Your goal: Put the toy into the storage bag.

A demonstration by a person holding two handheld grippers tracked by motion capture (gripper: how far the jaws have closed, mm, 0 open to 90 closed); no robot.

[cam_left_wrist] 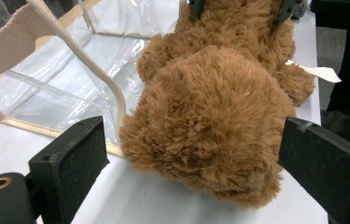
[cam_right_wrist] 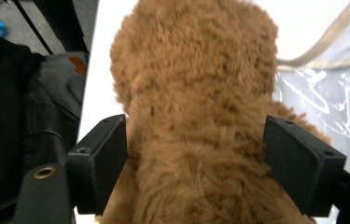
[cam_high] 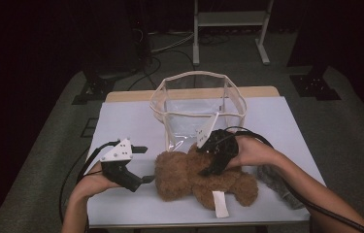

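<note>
A brown teddy bear (cam_high: 189, 177) lies across the front of the white table (cam_high: 126, 121), with a white tag (cam_high: 220, 204) near its legs. My left gripper (cam_high: 144, 164) is open just left of the bear's head. In the left gripper view that head (cam_left_wrist: 210, 116) sits between the wide black jaws without touching them. My right gripper (cam_high: 213, 162) comes down on the bear's middle from above. In the right gripper view its jaws stand wide on either side of the furry body (cam_right_wrist: 196, 116), brushing the fur without squeezing it.
A clear plastic bag with beige trim (cam_high: 170, 80) stands open behind the bear, at the middle of the table. Grey cloth (cam_high: 276, 179) lies at the right front edge. A metal rack (cam_high: 230, 19) stands on the floor beyond the table.
</note>
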